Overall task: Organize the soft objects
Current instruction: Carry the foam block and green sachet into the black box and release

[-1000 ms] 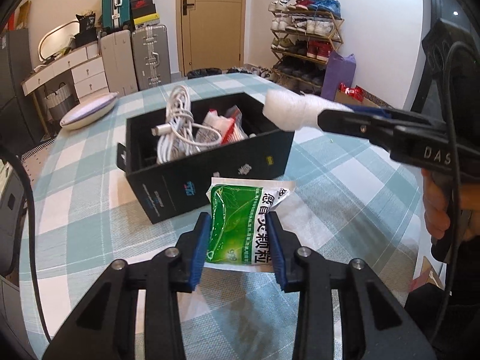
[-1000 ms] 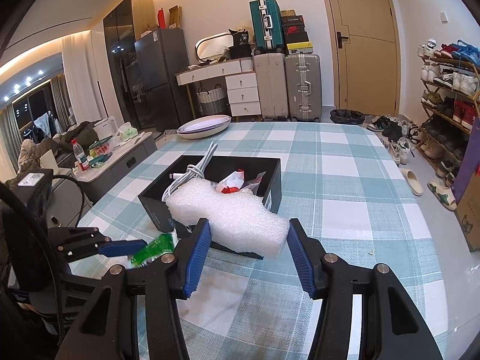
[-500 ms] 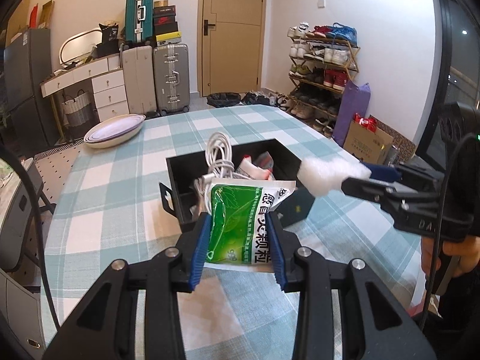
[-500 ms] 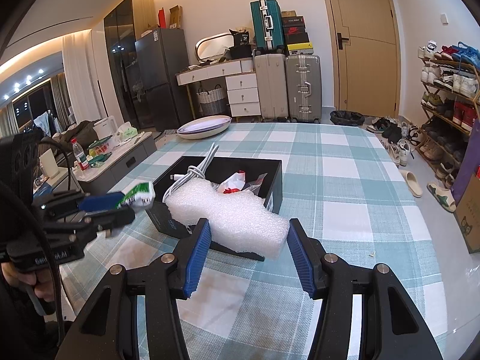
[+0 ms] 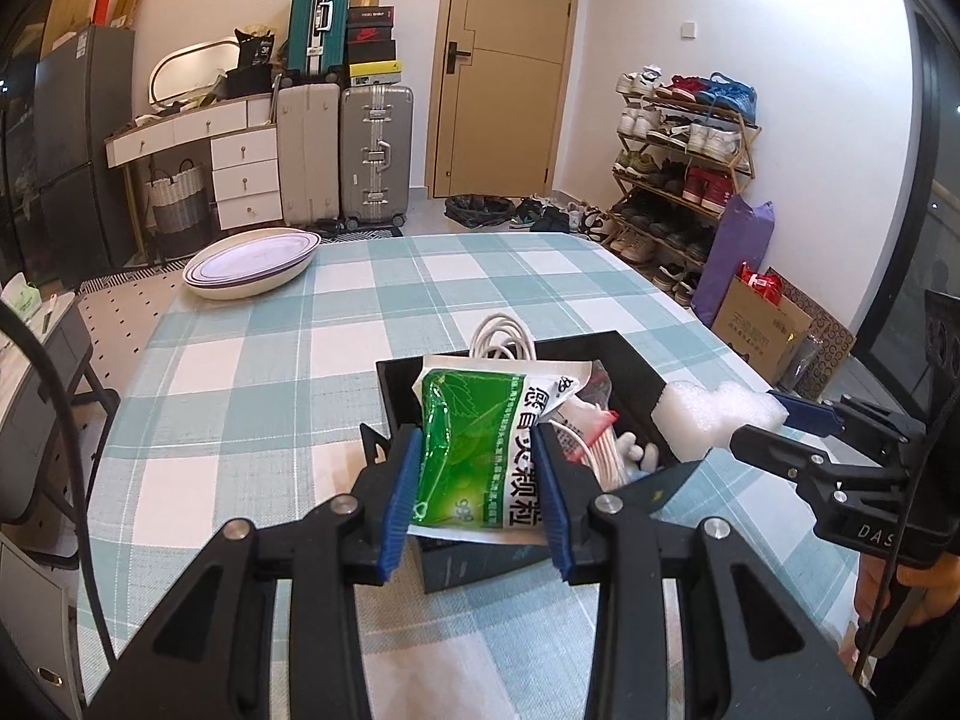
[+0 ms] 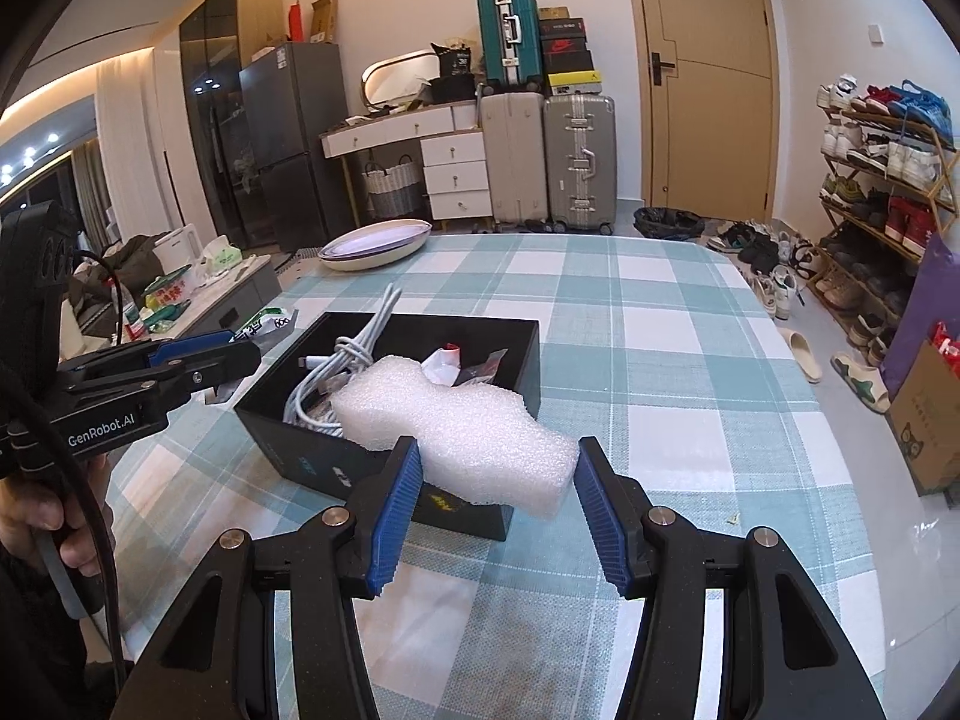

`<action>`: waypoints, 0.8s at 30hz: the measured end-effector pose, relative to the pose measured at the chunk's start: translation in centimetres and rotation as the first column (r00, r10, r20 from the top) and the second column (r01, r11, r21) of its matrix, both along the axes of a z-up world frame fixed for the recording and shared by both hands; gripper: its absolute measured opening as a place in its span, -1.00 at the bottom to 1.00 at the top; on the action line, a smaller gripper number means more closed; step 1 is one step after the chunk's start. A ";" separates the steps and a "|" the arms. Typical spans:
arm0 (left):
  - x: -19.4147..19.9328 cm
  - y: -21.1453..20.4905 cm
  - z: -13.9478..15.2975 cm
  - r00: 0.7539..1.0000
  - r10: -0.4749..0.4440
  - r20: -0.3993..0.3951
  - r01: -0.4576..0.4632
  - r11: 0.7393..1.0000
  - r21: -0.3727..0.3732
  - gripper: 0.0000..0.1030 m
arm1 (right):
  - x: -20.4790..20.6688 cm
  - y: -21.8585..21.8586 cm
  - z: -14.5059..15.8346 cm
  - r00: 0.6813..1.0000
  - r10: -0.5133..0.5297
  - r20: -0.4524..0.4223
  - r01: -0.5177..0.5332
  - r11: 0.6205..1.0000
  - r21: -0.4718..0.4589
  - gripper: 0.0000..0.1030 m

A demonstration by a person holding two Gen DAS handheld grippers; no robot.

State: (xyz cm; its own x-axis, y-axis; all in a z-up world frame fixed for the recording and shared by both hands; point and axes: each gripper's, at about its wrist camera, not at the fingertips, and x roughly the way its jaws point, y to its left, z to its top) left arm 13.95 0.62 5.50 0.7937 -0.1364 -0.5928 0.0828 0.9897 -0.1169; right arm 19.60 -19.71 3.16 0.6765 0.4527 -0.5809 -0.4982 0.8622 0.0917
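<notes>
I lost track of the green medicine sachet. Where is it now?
The green medicine sachet is clamped in the left gripper, held over the near edge of the black box, left of the white foam piece.

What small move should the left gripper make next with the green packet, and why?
Probably ease the packet forward and down into the black box, then let go. The left gripper is shut on the green packet, held above the box's near wall, with room inside beside the white cable. The right gripper holds a foam block over the box's other side.
</notes>
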 end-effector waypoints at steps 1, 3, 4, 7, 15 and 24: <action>0.3 0.0 -0.1 1.000 0.001 -0.001 -0.001 1.000 0.000 -0.31 | 0.2 0.2 0.0 1.000 -0.009 -0.002 0.009 1.000 -0.004 0.03; 0.8 0.0 -0.1 1.000 0.001 0.001 -0.001 1.000 0.004 -0.31 | 0.7 0.4 0.0 1.000 -0.026 -0.004 0.026 1.000 -0.011 0.03; 1.1 0.0 -0.2 1.000 0.002 0.000 -0.002 1.000 0.004 -0.31 | 1.0 0.5 0.1 0.999 -0.035 -0.005 0.035 0.999 -0.014 0.03; 1.7 0.0 -0.3 1.000 0.008 -0.002 -0.008 1.000 0.000 -0.31 | 1.7 1.0 0.0 0.998 -0.064 -0.003 0.064 0.997 -0.040 0.03; 3.5 0.2 -1.1 1.000 0.013 -0.008 -0.013 1.000 0.013 -0.31 | 3.1 3.2 -0.2 0.994 -0.100 0.039 0.105 0.984 -0.145 0.03; 4.9 -0.5 -2.3 1.000 -0.008 -0.022 0.009 1.000 0.024 -0.31 | 4.4 5.9 -0.6 0.981 -0.146 0.130 0.177 0.948 -0.266 0.03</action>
State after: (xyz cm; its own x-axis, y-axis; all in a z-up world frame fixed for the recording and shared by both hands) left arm 18.86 0.13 3.25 0.7795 -0.1287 -0.6130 0.0890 0.9915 -0.0949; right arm 24.01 -13.83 2.57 0.7925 0.1653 -0.5870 -0.3439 0.9160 -0.2065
